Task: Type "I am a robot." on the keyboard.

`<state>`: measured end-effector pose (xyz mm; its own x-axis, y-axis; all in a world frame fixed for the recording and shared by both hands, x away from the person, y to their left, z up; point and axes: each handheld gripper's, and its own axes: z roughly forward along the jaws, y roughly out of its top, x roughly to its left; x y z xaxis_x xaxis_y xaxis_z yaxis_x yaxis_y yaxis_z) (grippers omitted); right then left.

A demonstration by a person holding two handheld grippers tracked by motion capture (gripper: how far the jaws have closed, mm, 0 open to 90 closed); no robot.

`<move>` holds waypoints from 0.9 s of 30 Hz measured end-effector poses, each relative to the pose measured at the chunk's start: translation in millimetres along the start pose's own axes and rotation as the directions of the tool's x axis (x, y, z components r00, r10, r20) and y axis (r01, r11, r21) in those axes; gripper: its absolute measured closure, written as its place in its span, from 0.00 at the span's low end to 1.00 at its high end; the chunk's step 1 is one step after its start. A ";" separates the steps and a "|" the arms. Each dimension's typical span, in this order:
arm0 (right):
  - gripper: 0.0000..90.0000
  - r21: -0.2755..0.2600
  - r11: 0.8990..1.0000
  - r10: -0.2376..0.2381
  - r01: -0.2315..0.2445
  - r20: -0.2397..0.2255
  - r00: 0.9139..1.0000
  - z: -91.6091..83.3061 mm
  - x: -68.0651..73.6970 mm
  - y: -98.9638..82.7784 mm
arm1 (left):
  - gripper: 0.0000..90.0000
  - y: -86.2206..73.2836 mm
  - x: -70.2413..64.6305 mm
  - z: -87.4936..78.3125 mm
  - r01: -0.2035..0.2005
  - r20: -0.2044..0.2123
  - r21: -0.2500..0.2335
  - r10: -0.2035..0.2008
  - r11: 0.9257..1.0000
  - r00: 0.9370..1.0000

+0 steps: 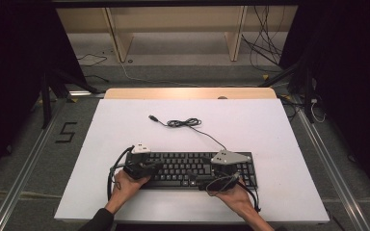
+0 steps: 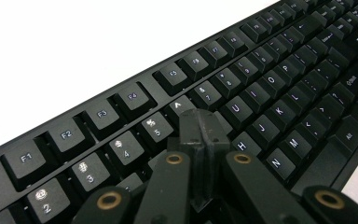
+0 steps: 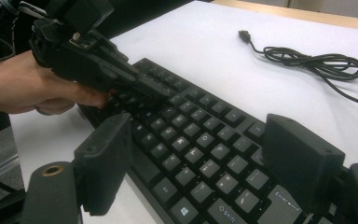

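Keyboard (image 1: 192, 169) lay at the near edge of the white table (image 1: 270, 125), its cable (image 1: 185, 123) coiled just behind. Left gripper (image 2: 199, 126) rested over the keyboard's left half, jaws pressed together above the number row, holding nothing. Right gripper (image 3: 200, 154) hung over the keyboard's right half, jaws wide, empty.

Matt black plastic keyboard (image 1: 200, 168) lies on a smooth white table (image 1: 125, 125) edged in pale wood.
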<state>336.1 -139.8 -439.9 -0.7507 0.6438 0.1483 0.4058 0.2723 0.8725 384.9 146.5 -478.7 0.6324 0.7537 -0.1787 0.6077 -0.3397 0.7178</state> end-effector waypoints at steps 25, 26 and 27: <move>0.29 0.001 1.000 -0.003 0.003 -0.008 1.000 1.8 1.3 0.3 | 0.71 2.8 2.3 -30.6 0.020 0.016 -0.117 -0.018 0.993 1.000; 0.29 0.001 1.000 -0.003 0.003 -0.008 1.000 1.8 1.3 0.3 | 0.67 2.6 3.1 -31.8 0.022 0.016 -0.124 -0.020 0.992 1.000; 0.29 0.001 1.000 -0.003 0.003 -0.008 1.000 1.9 1.3 0.2 | 0.62 2.1 3.5 -33.2 0.029 0.022 -0.133 -0.026 0.991 0.999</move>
<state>336.2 -137.5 -440.4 -0.7560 0.6372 0.1498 0.4044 0.2747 0.8724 372.4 167.0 -455.4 0.6268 0.7498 -0.2120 0.5561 -0.2398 0.7958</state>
